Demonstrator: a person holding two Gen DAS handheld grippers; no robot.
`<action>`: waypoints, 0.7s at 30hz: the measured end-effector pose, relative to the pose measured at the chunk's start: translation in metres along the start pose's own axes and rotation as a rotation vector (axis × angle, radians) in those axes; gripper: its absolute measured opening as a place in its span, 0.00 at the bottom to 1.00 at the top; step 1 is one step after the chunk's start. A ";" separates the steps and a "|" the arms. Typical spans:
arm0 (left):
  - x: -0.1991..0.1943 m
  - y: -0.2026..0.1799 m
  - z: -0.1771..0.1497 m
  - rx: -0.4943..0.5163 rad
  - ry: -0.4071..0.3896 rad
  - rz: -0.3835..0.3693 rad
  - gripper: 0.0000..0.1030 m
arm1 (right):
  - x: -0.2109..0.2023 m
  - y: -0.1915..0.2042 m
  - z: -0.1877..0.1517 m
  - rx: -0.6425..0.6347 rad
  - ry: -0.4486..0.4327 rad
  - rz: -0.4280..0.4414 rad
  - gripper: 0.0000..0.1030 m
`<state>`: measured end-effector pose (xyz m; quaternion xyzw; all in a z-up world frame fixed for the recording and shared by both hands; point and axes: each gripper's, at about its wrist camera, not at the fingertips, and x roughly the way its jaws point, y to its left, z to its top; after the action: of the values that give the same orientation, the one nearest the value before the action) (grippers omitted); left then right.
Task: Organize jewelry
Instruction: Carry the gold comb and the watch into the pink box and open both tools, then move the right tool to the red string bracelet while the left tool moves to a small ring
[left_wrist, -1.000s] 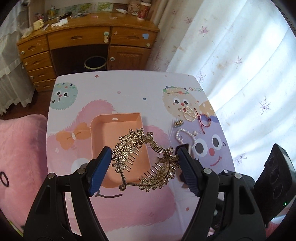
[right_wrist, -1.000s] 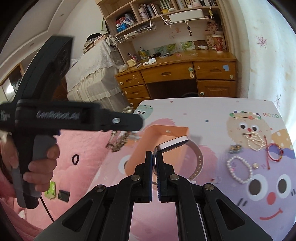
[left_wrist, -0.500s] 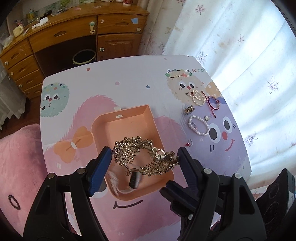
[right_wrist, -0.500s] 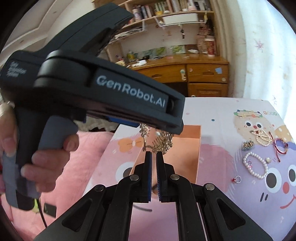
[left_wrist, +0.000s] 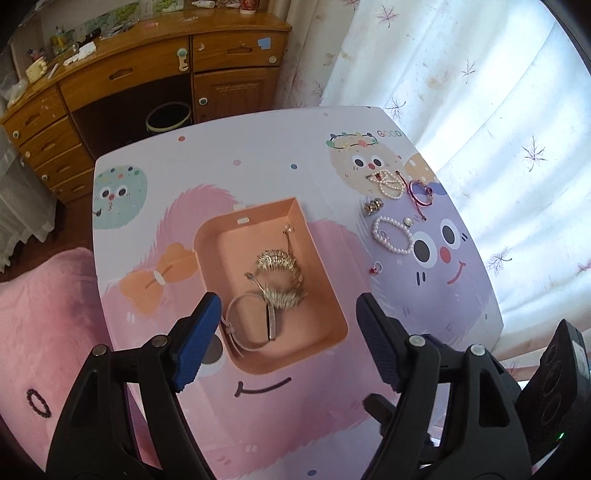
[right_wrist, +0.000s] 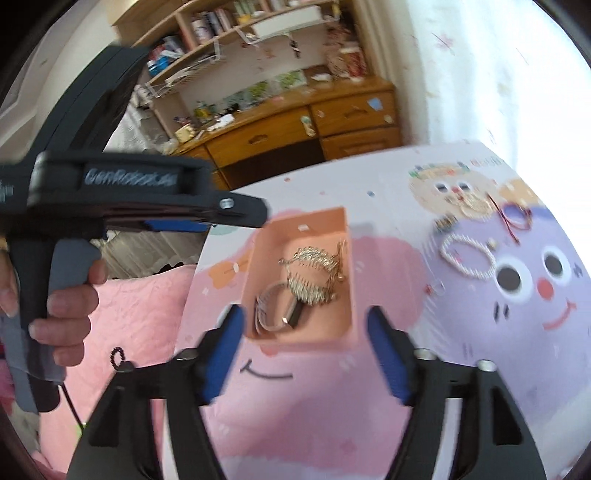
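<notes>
A: Now, how are the fingers of the left gripper (left_wrist: 286, 341) seen?

B: They are spread wide apart, with nothing clamped between them. The peach tray (left_wrist: 325, 273) is framed just ahead of them on the table (left_wrist: 258, 147).

A: And what is found in the tray?

B: A gold hair comb (left_wrist: 279, 275) is seen lying on the tray floor, just beyond the left fingertips and roughly midway between them. A watch with a pale strap (left_wrist: 251, 321) is lying at the near end, close to the left finger's blue pad (left_wrist: 195, 339), and is touched or overlapped by the comb.

A: How is the right gripper (right_wrist: 306, 350) described?

B: Its jaws are opening, and nothing is held between the pads. In its blurred view, the tray (right_wrist: 349, 280) lies straight ahead between the fingertips, with the comb (right_wrist: 314, 277) and the watch (right_wrist: 275, 308) inside.

A: What is left outside the tray?

B: Beyond the right finger of the left gripper, a pearl bracelet (left_wrist: 391, 236), a bunched pearl strand (left_wrist: 389, 182), a red bangle (left_wrist: 421, 192), a small gold piece (left_wrist: 373, 206) and a ring (left_wrist: 376, 267) are spread on the table, well apart from the tray. What the smallest bits are cannot be told.

A: Is a hand (right_wrist: 62, 302) seen?

B: Yes, far off to the left of the right fingers, wrapped around the grip of the other tool.
</notes>
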<state>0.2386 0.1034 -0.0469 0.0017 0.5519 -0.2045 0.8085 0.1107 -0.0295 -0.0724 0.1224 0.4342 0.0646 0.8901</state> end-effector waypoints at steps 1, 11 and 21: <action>0.000 0.000 -0.005 -0.011 0.000 0.002 0.71 | -0.003 -0.008 -0.003 0.012 0.009 -0.005 0.79; 0.009 -0.034 -0.062 -0.096 0.045 0.026 0.71 | -0.041 -0.115 -0.011 0.228 0.092 -0.045 0.85; 0.019 -0.101 -0.071 -0.160 -0.015 0.071 0.71 | -0.055 -0.214 0.045 0.298 0.149 -0.018 0.87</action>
<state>0.1475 0.0212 -0.0696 -0.0448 0.5598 -0.1310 0.8170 0.1139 -0.2549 -0.0626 0.2441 0.5049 0.0006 0.8279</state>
